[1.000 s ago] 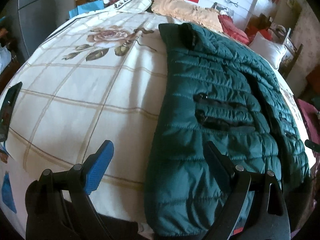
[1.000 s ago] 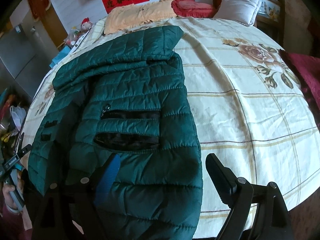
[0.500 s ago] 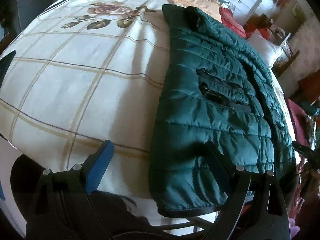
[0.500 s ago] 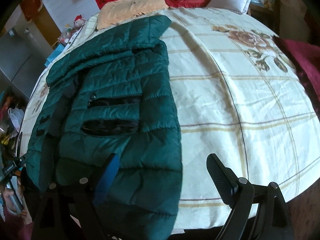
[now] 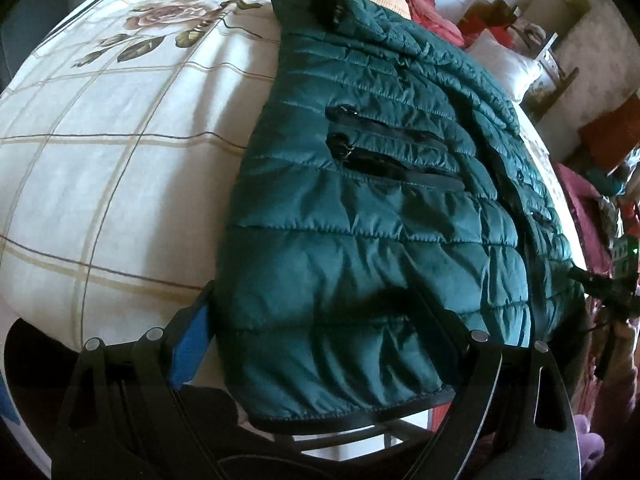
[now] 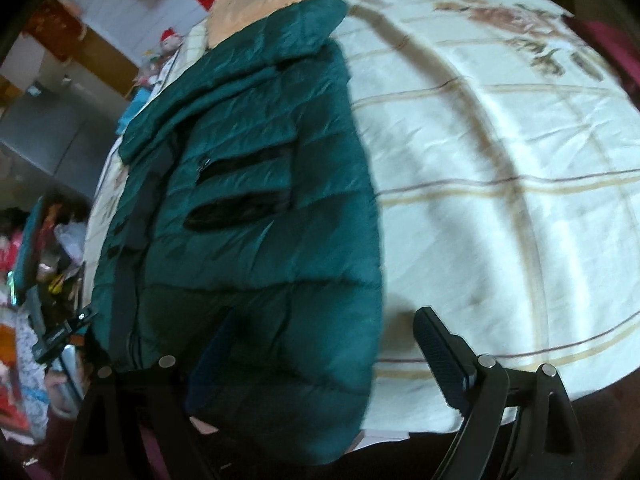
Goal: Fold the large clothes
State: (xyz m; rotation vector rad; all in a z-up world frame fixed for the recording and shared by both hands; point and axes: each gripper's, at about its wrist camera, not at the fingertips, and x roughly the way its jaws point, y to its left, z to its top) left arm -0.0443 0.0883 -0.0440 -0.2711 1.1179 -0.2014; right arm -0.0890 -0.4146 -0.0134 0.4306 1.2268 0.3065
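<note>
A dark green quilted jacket [image 5: 360,208] lies lengthwise on a bed under a cream checked bedspread [image 5: 112,152] printed with roses, its black-trimmed hem hanging at the near edge. The left gripper [image 5: 316,316] hovers over the hem's left corner, fingers spread wide, nothing clamped. The right gripper [image 6: 320,344] straddles the hem's opposite corner, its fingers likewise apart (this view is blurred). Two zipped pockets [image 5: 384,152] show on the jacket. Pillows [image 5: 504,64] sit at the far end.
</note>
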